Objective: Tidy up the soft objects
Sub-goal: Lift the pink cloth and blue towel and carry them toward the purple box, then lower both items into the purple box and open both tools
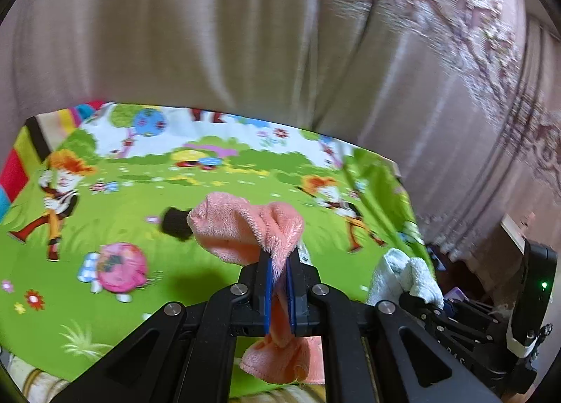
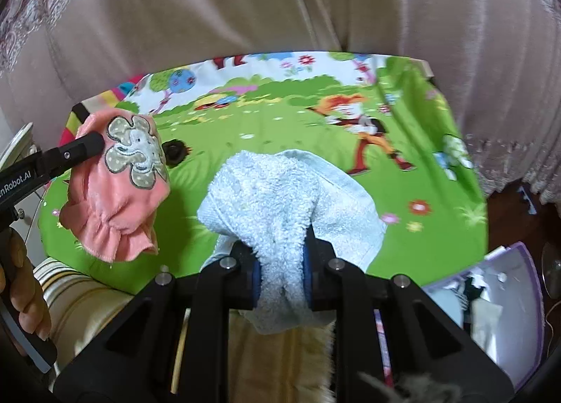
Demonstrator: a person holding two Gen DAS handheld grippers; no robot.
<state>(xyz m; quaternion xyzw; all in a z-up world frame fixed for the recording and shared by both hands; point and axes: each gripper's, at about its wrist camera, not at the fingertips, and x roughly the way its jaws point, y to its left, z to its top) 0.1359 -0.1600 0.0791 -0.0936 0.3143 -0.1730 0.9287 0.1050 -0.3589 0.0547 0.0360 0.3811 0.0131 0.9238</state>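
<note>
My left gripper [image 1: 279, 284] is shut on a pink fleece cloth [image 1: 242, 227] and holds it above the cartoon mat [image 1: 140, 199]. The cloth also shows in the right wrist view [image 2: 115, 192], with a grey flower patch [image 2: 135, 152] on it, hanging from the left gripper's finger [image 2: 80, 147]. My right gripper [image 2: 282, 273] is shut on a pale blue terry towel [image 2: 277, 199], held above the mat [image 2: 280, 129]. The towel also shows at the right of the left wrist view [image 1: 403, 277].
A small black round object [image 1: 175, 224] lies on the mat; it also shows in the right wrist view [image 2: 174, 151]. Beige curtains [image 1: 210, 52] hang behind the mat. A purple box of items [image 2: 491, 298] sits at lower right. Striped fabric [image 2: 70, 284] lies at lower left.
</note>
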